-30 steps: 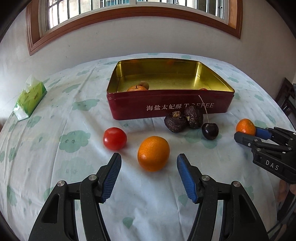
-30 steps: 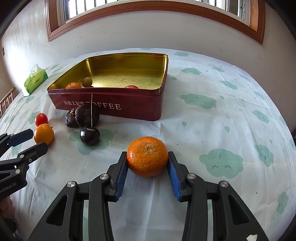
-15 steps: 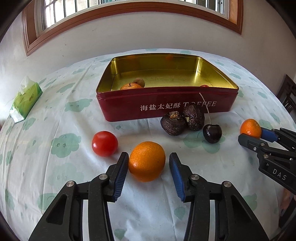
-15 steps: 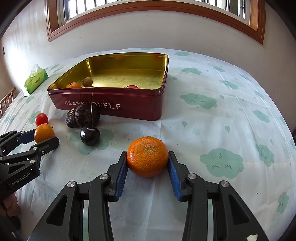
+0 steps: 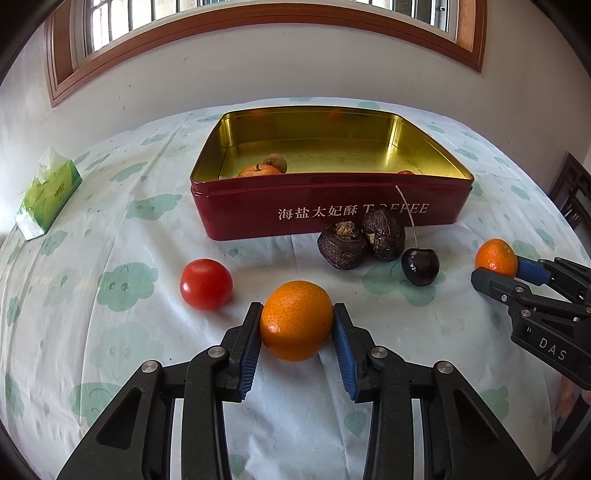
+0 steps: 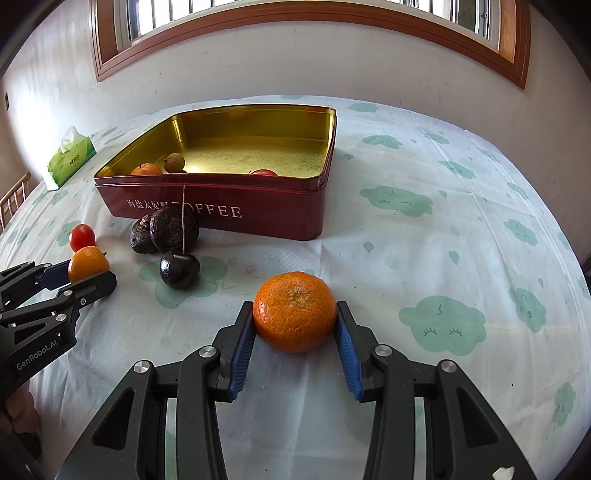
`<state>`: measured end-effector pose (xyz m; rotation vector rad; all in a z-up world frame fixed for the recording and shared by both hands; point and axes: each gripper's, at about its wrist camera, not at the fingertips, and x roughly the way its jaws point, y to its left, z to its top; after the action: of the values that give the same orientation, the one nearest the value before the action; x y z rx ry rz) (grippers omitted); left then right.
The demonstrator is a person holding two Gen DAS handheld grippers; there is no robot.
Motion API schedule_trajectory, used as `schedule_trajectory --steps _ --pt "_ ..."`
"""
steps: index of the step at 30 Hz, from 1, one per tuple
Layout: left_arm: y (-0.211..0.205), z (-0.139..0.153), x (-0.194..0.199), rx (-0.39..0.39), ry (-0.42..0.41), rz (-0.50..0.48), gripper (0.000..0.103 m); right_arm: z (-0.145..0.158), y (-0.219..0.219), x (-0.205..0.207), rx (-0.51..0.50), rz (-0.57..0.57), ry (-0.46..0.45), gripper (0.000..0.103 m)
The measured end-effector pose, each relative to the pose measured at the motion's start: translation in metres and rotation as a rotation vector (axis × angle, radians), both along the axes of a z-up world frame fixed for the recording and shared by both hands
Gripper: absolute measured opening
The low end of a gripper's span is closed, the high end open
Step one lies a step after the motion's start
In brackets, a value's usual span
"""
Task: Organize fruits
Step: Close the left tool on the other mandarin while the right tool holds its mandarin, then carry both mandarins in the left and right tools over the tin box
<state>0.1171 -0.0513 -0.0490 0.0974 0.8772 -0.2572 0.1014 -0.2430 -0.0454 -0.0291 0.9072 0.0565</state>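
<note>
Left gripper (image 5: 296,325): jaws closed on a smooth orange (image 5: 296,320). Right gripper (image 6: 294,316): jaws closed on a mandarin (image 6: 294,311). Both grips look ready for lifting into the toffee tin (image 6: 280,206) ahead.

Behind your table (image 5: 110,332), with its cloud-print cloth (image 6: 443,221), you face a white wall (image 5: 295,66) and a wood-framed window (image 6: 295,22) letting in daylight.

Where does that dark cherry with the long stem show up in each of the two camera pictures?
Left wrist view: the cherry lies right of centre, just right of the two wrinkled dark fruits.
Right wrist view: the cherry lies left of centre, just in front of those wrinkled fruits.
Shared landmark: the red toffee tin, behind the cherry in both.
</note>
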Motion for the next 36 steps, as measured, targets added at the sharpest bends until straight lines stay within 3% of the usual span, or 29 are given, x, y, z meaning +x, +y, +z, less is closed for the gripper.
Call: schedule_trajectory --steps 36 --pt "0.0077 0.0035 -0.003 -0.026 -0.022 0.029 0.037 0.0011 -0.0014 -0.0027 0.013 -0.013 0.001 0.038"
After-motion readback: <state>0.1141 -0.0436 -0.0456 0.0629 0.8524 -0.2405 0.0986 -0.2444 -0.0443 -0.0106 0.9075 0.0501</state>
